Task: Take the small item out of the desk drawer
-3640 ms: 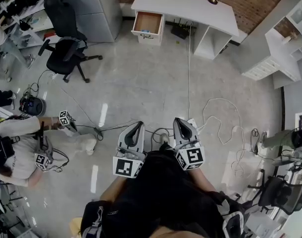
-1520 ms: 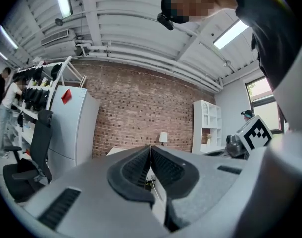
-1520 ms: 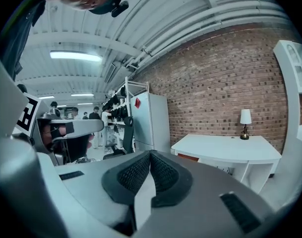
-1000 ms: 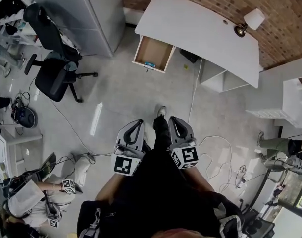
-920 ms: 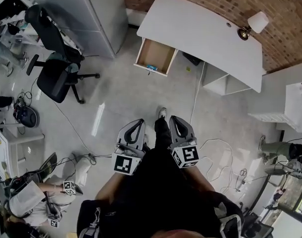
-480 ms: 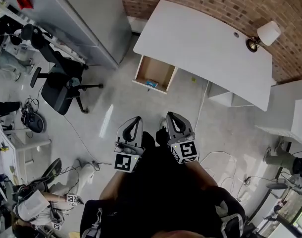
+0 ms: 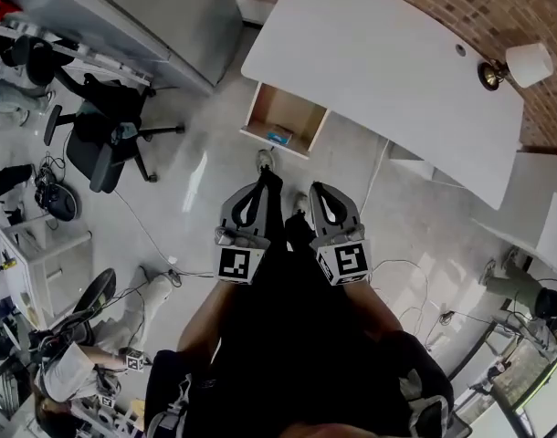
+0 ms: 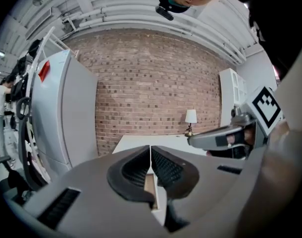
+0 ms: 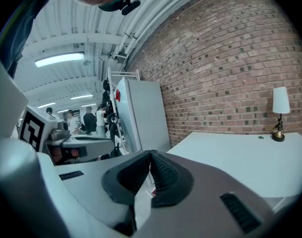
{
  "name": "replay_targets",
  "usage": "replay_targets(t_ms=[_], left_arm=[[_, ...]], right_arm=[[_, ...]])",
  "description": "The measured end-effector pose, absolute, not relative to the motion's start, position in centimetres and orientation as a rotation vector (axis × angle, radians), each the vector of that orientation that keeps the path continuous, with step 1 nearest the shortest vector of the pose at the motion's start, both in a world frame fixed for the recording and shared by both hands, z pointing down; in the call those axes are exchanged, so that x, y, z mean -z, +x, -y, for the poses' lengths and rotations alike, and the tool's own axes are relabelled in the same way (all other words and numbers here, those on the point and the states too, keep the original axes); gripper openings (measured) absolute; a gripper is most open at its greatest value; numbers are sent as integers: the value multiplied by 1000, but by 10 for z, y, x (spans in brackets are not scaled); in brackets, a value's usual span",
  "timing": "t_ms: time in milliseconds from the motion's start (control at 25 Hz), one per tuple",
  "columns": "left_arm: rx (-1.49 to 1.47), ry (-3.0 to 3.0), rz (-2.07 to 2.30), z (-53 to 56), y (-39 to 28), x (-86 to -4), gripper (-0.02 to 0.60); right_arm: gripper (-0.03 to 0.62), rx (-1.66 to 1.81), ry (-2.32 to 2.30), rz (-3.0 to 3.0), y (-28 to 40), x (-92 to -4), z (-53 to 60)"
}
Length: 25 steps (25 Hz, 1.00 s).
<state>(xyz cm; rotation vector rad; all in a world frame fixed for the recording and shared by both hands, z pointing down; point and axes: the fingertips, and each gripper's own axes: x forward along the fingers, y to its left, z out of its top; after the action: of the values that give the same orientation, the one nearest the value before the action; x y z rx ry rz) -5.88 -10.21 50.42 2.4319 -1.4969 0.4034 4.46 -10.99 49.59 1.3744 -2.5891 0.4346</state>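
Nearer the counter [image 7: 379,67] than a second earlier, I held the left gripper [image 7: 258,188] and right gripper [image 7: 316,192] with jaws pressed together, empty. Approach step: the small blue item [image 7: 279,137] lay in the open drawer [image 7: 292,109]; next, reach in and part the jaws.

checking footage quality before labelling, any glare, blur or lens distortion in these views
Head view: fisheye bends the white desk edges, and there is a glare streak on the floor. Left gripper view: strong barrel distortion, black vignette corners, brick wall sharp. Right gripper view: same curving, ceiling light blown out.
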Motion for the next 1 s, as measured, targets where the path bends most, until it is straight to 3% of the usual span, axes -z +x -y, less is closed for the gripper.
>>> replay_targets(t_ms=[280, 640, 1000], left_arm=[[-465, 2462, 1402, 180, -52, -567, 18], [-756, 2245, 1236, 229, -57, -732, 236], [-1015, 2008, 1096, 237, -49, -900, 331]], right_arm=[[26, -508, 1408, 2525, 38, -521, 161], [26, -608, 1432, 2460, 25, -569, 223], [26, -762, 1425, 2376, 29, -620, 231]])
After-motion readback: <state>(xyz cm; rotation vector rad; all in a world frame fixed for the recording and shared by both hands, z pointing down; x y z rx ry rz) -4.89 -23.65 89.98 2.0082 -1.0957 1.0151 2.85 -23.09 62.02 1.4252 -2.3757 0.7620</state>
